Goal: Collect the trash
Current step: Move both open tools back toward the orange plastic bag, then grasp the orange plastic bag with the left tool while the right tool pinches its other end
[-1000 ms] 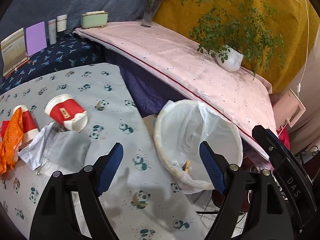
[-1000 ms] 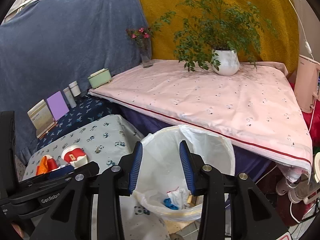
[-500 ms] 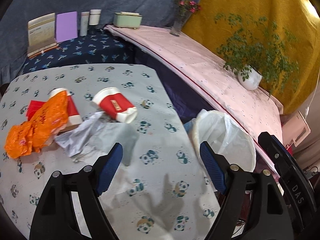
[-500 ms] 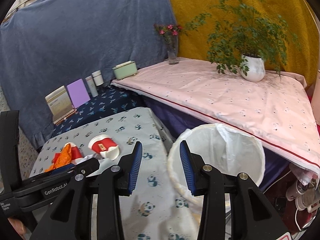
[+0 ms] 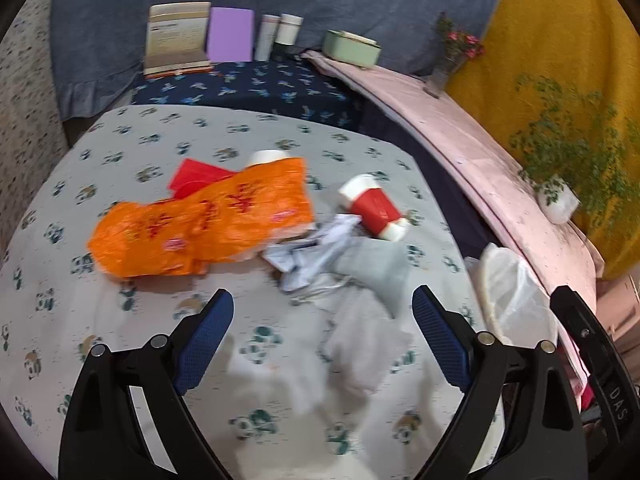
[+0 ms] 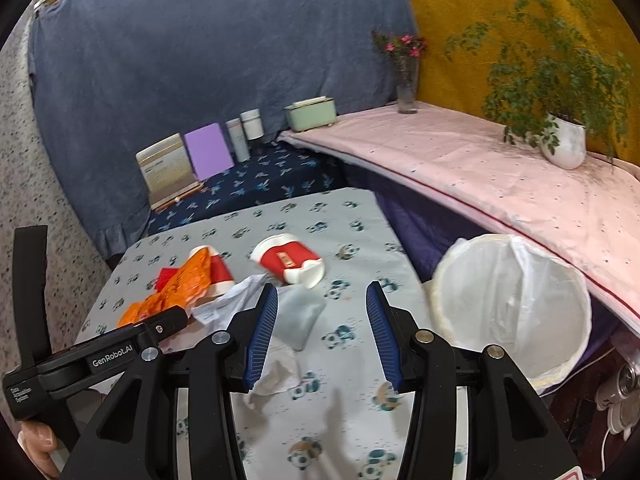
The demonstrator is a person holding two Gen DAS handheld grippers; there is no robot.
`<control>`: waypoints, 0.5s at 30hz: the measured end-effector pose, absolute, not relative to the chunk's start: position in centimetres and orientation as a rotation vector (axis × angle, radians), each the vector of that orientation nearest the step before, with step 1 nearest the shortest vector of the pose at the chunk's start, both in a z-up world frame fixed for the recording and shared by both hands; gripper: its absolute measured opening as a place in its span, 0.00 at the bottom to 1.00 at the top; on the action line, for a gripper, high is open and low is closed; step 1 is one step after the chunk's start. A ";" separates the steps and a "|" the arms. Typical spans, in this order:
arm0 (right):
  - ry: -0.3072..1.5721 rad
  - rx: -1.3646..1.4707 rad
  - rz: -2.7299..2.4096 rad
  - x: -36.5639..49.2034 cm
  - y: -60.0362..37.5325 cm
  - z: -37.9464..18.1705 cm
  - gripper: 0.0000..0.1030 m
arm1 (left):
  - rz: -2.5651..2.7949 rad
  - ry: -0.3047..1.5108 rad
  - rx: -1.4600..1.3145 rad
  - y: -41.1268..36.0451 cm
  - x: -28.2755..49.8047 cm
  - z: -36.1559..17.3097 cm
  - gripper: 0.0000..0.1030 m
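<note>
Both our grippers are opening with nothing between the pads: left gripper [image 5: 322, 322] wide, right gripper [image 6: 322, 326] narrower. Ahead of them the orange wrapper [image 5: 208, 220] hides most of one red cup [image 6: 218, 270]; the crumpled paper [image 5: 316, 254] is blurry. The bin [image 6: 510, 308] sits to the right.

The left wrist view looks steeply down, close over the panda-print table [image 5: 132, 312], with the trash bin [image 5: 516, 300] at 3 o'clock. The right wrist view sits farther back and faces less steeply down, with the bin [image 6: 512, 308] at 3 o'clock. Both views share the table [image 6: 360, 216], litter and bin.
</note>
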State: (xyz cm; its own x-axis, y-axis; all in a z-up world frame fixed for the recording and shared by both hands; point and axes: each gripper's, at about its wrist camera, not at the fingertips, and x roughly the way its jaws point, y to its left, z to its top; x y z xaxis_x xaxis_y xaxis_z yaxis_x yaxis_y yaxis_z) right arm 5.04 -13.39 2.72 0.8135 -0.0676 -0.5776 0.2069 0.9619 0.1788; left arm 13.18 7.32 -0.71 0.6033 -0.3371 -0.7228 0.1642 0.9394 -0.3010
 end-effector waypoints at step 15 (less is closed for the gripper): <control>0.693 0.189 0.000 10.0 -5.7 0.5 0.52 | -0.119 0.930 -0.300 16.1 15.7 -4.3 0.84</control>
State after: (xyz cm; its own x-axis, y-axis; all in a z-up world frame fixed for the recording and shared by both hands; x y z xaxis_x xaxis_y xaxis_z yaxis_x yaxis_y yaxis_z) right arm 10.04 -5.67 0.50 0.7702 0.0627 -0.6347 0.0625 0.9830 0.1729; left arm 15.72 16.06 -4.31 0.5948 -0.2292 -0.7705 -0.0278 0.9521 -0.3047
